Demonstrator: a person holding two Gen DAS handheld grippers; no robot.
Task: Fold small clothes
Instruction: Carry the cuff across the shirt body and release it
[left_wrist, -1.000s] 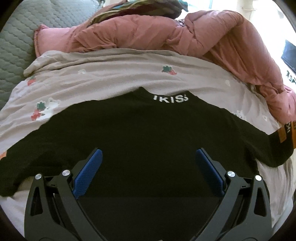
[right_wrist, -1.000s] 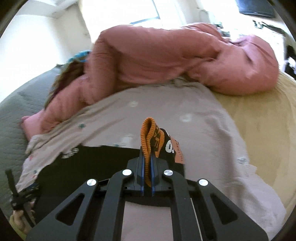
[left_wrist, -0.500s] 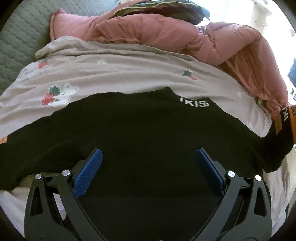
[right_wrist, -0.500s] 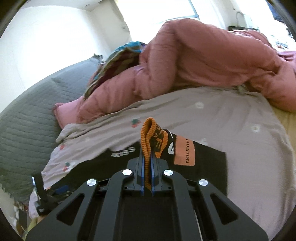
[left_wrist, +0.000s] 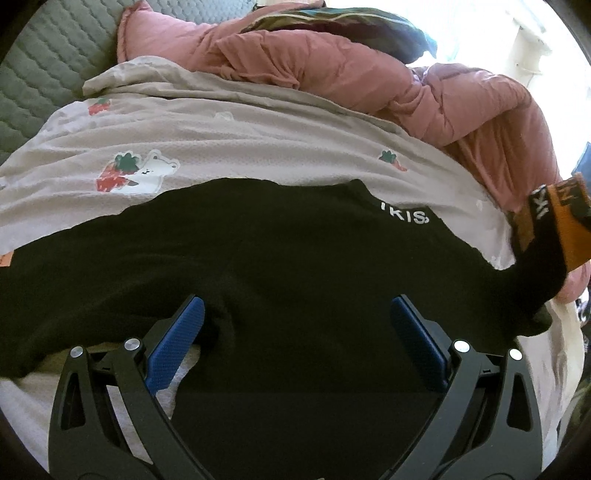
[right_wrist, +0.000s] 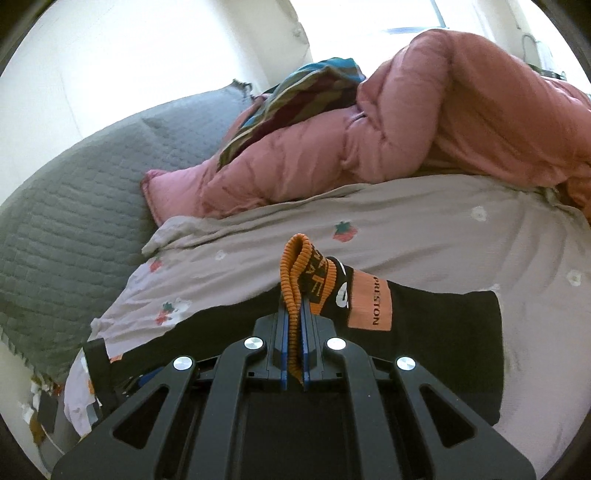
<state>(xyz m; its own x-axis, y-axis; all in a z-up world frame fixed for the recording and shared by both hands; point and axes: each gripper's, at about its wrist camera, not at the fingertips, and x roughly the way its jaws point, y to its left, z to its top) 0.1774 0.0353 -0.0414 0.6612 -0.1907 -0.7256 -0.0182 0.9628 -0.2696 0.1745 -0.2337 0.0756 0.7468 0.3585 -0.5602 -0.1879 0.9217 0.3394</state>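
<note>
Now, going left to right as I see it from my station:

Left claw (left_wrist: 295, 321): I have it wide open, gripping nothing; its blue pads (left_wrist: 177, 339) stand far apart, low over the near edge of the garment.

Black top (left_wrist: 277, 266): it lies spread flat on the bed, back up, directly under and ahead of my left claw; its body fills the gap between the two pads, and cloth bunches against the left pad.

Neck print: white letters at the collar (left_wrist: 404, 216) read roughly "IKIS"; the last character is unclear to me.

Bed sheet (left_wrist: 258, 147): pale, printed with strawberries and a white bear, under the top.

Sleeve: the right-hand sleeve is lifted off the sheet, towards the right edge of the left view.

Right claw (right_wrist: 292, 332): I have it fully closed on the orange ribbed cuff (right_wrist: 295, 266) of that sleeve; the cuff loops up out of the pads.

Sleeve label (right_wrist: 369, 301): an orange patch just right of the claw reads "PRESTON"; the cuff's black lettering is too folded to read.

Pink duvet (right_wrist: 424, 129): heaped behind, well apart.
</note>
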